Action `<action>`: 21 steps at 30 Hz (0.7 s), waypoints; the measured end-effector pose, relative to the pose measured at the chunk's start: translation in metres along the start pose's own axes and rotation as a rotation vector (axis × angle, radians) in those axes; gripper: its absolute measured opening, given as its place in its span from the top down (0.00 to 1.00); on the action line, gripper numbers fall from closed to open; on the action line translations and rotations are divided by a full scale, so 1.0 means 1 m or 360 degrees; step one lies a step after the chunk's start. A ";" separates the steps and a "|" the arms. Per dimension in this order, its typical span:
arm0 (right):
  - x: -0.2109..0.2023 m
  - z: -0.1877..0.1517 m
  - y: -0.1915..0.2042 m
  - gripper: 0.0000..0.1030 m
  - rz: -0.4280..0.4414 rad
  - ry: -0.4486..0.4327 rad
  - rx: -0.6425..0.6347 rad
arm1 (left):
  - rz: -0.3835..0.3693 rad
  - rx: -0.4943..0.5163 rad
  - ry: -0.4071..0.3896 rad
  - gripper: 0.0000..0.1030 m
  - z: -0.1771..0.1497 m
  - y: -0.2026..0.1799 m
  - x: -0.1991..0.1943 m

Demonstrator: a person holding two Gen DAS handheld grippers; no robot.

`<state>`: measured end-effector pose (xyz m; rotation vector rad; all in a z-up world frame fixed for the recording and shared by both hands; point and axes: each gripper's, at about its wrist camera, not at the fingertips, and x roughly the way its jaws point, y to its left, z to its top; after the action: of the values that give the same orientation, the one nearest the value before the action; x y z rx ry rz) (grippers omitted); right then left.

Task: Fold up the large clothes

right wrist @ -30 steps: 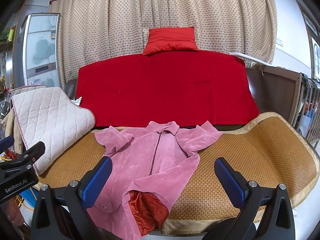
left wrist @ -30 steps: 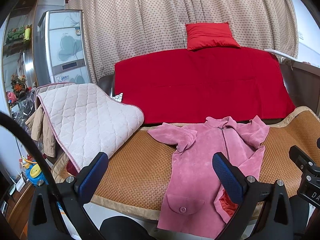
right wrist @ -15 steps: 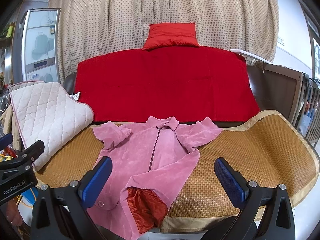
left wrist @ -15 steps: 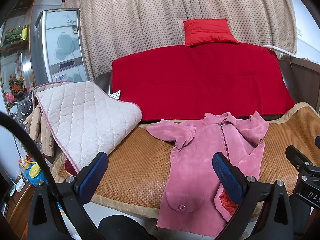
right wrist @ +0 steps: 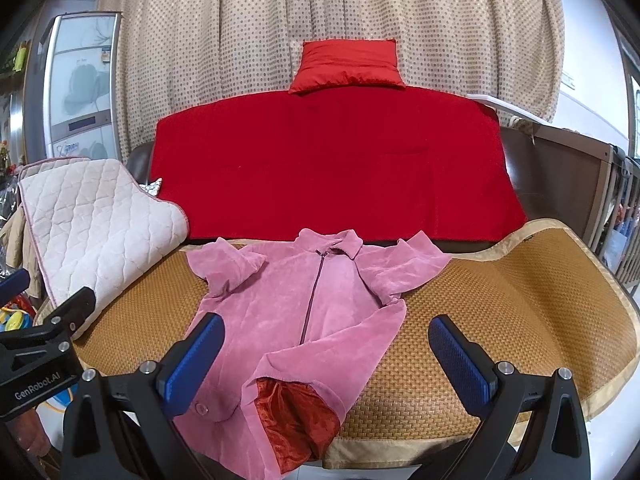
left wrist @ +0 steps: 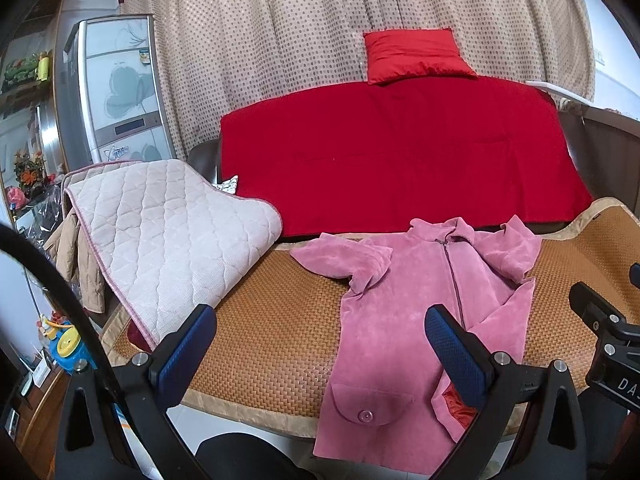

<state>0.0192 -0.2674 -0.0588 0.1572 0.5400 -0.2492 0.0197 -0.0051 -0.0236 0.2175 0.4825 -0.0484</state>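
A pink fleece zip jacket (left wrist: 408,312) (right wrist: 312,304) lies face up on the woven mat (left wrist: 272,344) (right wrist: 500,304), collar toward the sofa back, both sleeves bent inward. Its right front hem is turned over and shows red lining (right wrist: 296,412), and the hem hangs over the mat's front edge. My left gripper (left wrist: 320,352) hovers open in front of the mat, left of the jacket's lower part. My right gripper (right wrist: 326,360) hovers open above the jacket's lower front. Neither holds anything.
A quilted cream pad (left wrist: 160,236) (right wrist: 92,220) drapes over the sofa arm at the left. A red blanket (left wrist: 400,152) (right wrist: 332,168) covers the backrest, with a red cushion (left wrist: 416,56) on top. A cabinet (left wrist: 116,88) stands far left, toys (left wrist: 64,344) on the floor.
Both grippers have drifted slightly; the jacket and sofa sit a little lower and closer in both views. Both grippers stay open, and the jacket has not moved.
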 end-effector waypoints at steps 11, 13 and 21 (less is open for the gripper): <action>0.043 0.012 -0.014 0.00 0.0059 0.0021 0.0044 | -0.0094 0.0053 0.0162 0.00 0.002 -0.017 0.073; 0.067 0.015 -0.034 0.00 0.0110 0.0018 0.0106 | -0.0158 0.0062 0.0271 0.00 -0.004 -0.026 0.114; 0.191 0.005 -0.166 0.00 -0.0062 0.0161 0.0619 | -0.0194 0.0069 0.0573 0.00 -0.020 -0.074 0.257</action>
<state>0.1342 -0.4639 -0.1682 0.5391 0.5914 -0.3844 0.2307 -0.0716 -0.1754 0.2400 0.8537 -0.1403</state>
